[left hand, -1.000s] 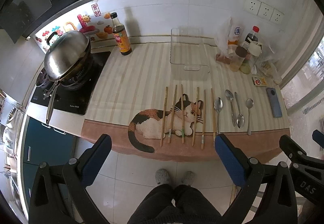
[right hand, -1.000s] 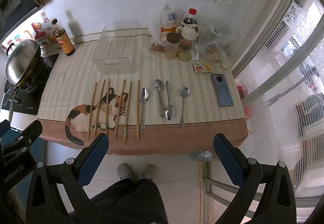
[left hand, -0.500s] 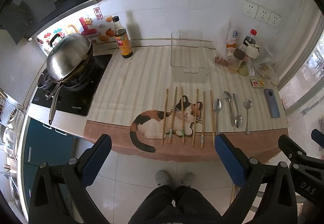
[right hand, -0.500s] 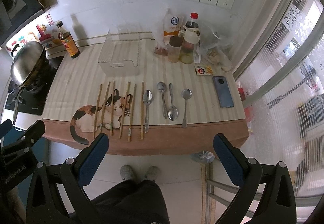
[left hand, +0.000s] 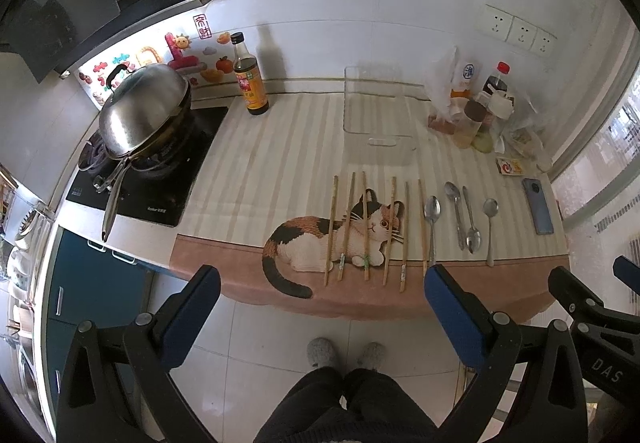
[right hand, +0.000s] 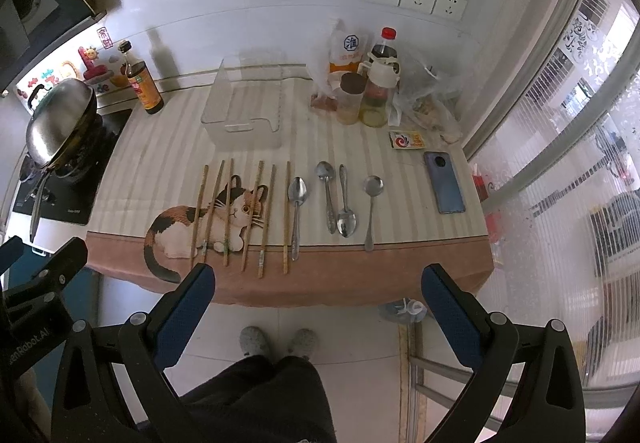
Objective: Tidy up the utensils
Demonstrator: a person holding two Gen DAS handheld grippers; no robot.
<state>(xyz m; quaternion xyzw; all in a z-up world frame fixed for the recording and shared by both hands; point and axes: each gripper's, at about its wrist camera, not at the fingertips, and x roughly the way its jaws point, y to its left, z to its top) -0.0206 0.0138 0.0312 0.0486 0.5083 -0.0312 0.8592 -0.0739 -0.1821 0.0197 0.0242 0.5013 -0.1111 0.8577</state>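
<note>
Several wooden chopsticks (left hand: 366, 227) (right hand: 240, 211) lie side by side on the cat-print table mat, handles toward me. To their right lie several metal spoons (left hand: 460, 219) (right hand: 332, 199). A clear plastic bin (left hand: 378, 127) (right hand: 248, 103) stands behind them near the wall. My left gripper (left hand: 320, 307) is open and empty, held above the floor in front of the table edge. My right gripper (right hand: 318, 303) is open and empty too, at the same distance from the table.
A lidded steel wok (left hand: 140, 111) sits on the stove at left. A sauce bottle (left hand: 250, 77) stands by the wall. Jars, bottles and bags (right hand: 368, 91) crowd the back right. A phone (right hand: 444, 183) and a small card (right hand: 406, 141) lie at right.
Both grippers have drawn slightly nearer and higher over the table; the utensils sit a little lower in view. Nothing on the table has moved.
</note>
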